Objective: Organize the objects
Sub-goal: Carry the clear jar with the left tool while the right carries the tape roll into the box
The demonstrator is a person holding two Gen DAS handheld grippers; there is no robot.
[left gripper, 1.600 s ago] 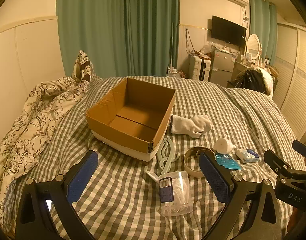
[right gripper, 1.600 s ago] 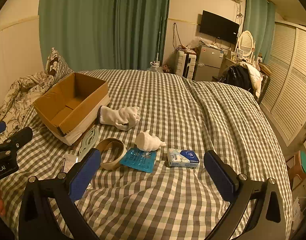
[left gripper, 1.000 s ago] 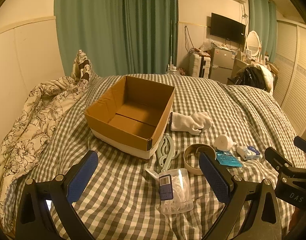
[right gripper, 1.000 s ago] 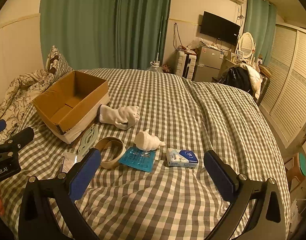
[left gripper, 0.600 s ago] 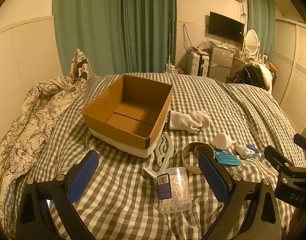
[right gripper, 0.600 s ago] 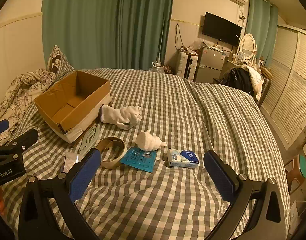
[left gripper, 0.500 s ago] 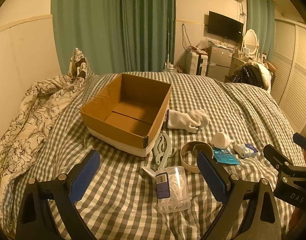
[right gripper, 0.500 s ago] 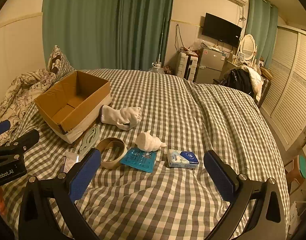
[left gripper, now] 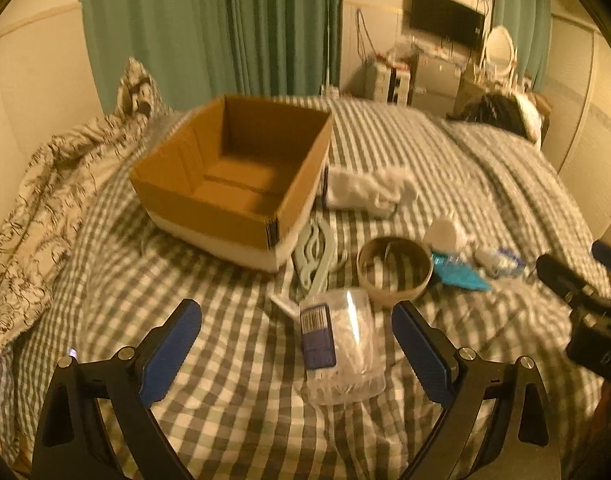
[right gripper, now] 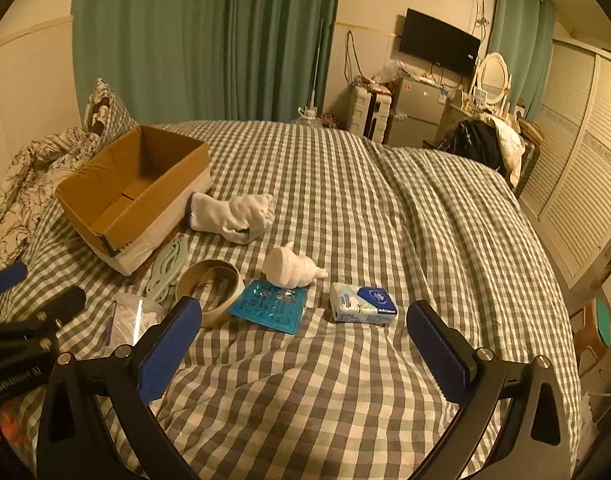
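An open, empty cardboard box point(left gripper: 233, 184) point(right gripper: 133, 196) sits on the checked bed. Beside it lie white socks point(left gripper: 365, 190) point(right gripper: 233, 212), a pale green hanger point(left gripper: 315, 256) point(right gripper: 167, 264), a tape ring point(left gripper: 393, 270) point(right gripper: 209, 288), a white figurine point(right gripper: 291, 268), a blue blister card point(right gripper: 271, 306), a tissue pack point(right gripper: 363, 302) and a clear plastic packet point(left gripper: 339, 344) point(right gripper: 131, 320). My left gripper point(left gripper: 295, 350) is open, low over the clear packet. My right gripper point(right gripper: 303, 346) is open and empty, just short of the blue card and tissue pack.
A flowered duvet point(left gripper: 37, 208) is bunched at the left of the bed. Green curtains point(right gripper: 205, 40), a small fridge point(right gripper: 413, 118) and a TV point(right gripper: 439, 48) stand beyond the bed's far end. Louvred wardrobe doors point(right gripper: 577, 200) line the right.
My left gripper has moved forward and down toward the clear packet; the box and items look larger. My right gripper has barely moved. Both stay open.
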